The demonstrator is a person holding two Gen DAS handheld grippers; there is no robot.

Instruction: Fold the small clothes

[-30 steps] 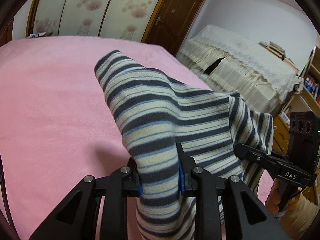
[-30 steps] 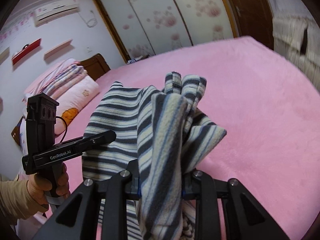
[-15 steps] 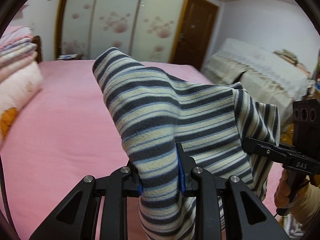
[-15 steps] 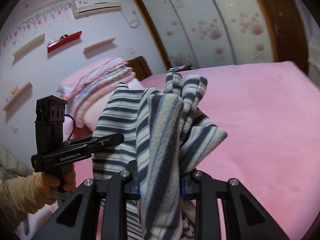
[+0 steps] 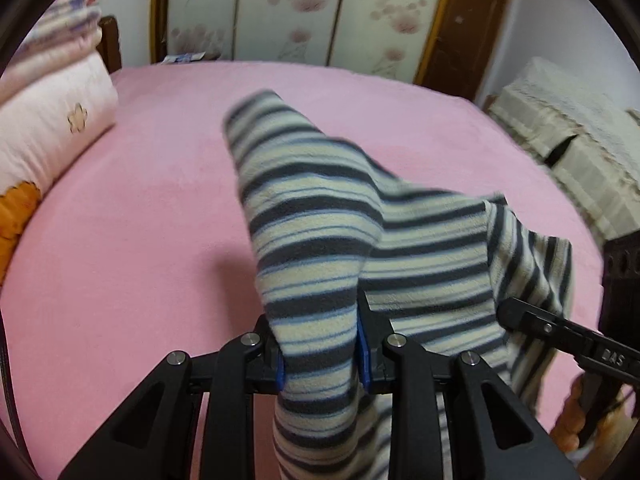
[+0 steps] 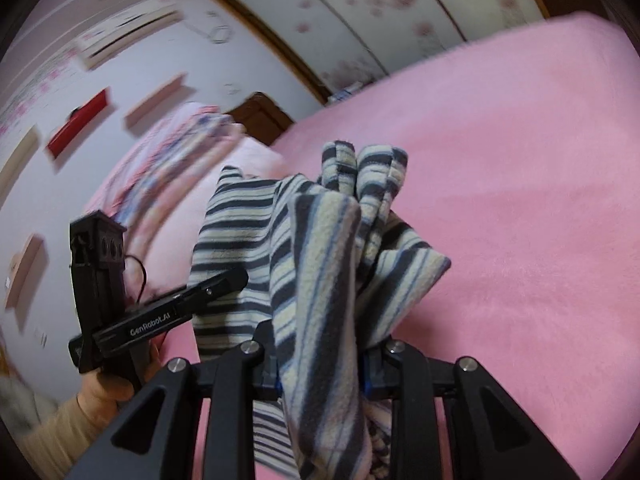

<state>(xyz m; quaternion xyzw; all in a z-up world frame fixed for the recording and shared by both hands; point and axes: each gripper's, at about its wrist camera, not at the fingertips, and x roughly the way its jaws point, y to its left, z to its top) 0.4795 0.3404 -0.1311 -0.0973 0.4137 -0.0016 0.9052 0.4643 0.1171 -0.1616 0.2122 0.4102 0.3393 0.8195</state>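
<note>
A small striped fleece garment (image 5: pixel 320 240), cream with dark grey and blue bands, hangs in the air over a pink bed (image 5: pixel 140 200), stretched between both grippers. My left gripper (image 5: pixel 320 356) is shut on one bunched edge of it. My right gripper (image 6: pixel 320 364) is shut on another edge, where the striped garment (image 6: pixel 320 248) folds into thick pleats. In the left wrist view the right gripper (image 5: pixel 504 312) shows at the right edge, pinching the cloth. In the right wrist view the left gripper (image 6: pixel 240 276) shows at the left, held by a hand (image 6: pixel 108 388).
A pile of folded pink bedding and a pillow (image 5: pixel 52 116) lies at the head of the bed. Sliding wardrobe doors (image 5: pixel 288 12) and a brown door (image 5: pixel 460 28) stand beyond the bed. A covered piece of furniture (image 5: pixel 568 140) is on the right.
Both grippers have swung sideways together with the garment, toward the pillows, and dipped lower over the bed. Both grips on the cloth are unchanged.
</note>
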